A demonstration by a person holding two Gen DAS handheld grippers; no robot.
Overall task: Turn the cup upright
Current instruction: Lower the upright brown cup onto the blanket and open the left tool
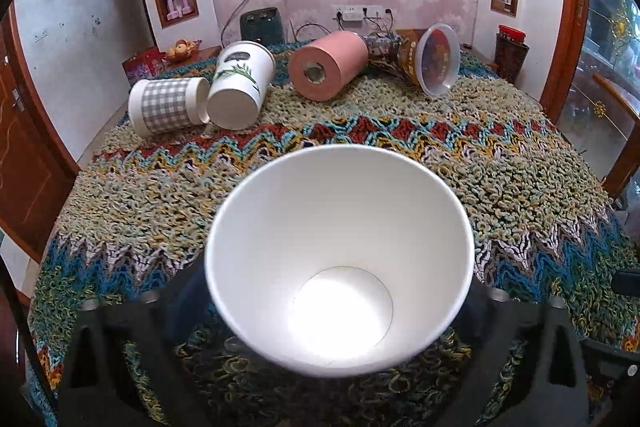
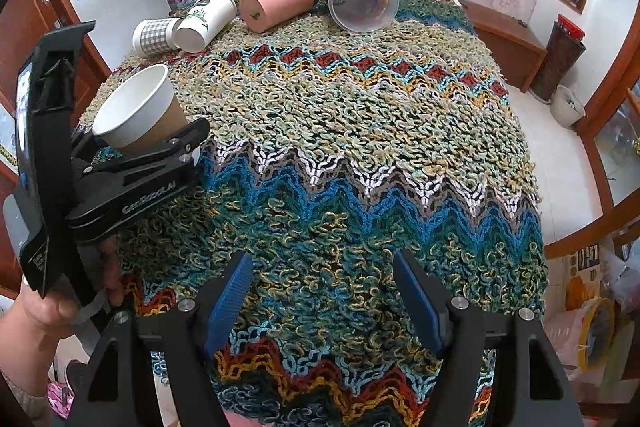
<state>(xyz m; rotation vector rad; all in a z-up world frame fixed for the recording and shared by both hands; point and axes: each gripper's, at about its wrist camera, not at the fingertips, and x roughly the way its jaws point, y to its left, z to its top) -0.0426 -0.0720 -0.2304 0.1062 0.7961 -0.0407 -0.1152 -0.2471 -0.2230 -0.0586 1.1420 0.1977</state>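
Observation:
My left gripper (image 2: pixel 160 143) is shut on a paper cup (image 1: pixel 340 259) with a white inside and a brown outside (image 2: pixel 140 111). The cup is tilted, its mouth facing up and away, held above the left part of the knitted table cover. In the left wrist view the cup fills the centre and hides the fingertips. My right gripper (image 2: pixel 326 301) is open and empty, its blue pads (image 2: pixel 228 303) apart, low over the near part of the cover.
At the far edge lie a checked cup (image 1: pixel 166 107), a white cup with a leaf print (image 1: pixel 240 87), a pink cup (image 1: pixel 328 65) and a clear plastic cup (image 1: pixel 434 59), all on their sides. The colourful knitted cover (image 2: pixel 360 147) spans the table.

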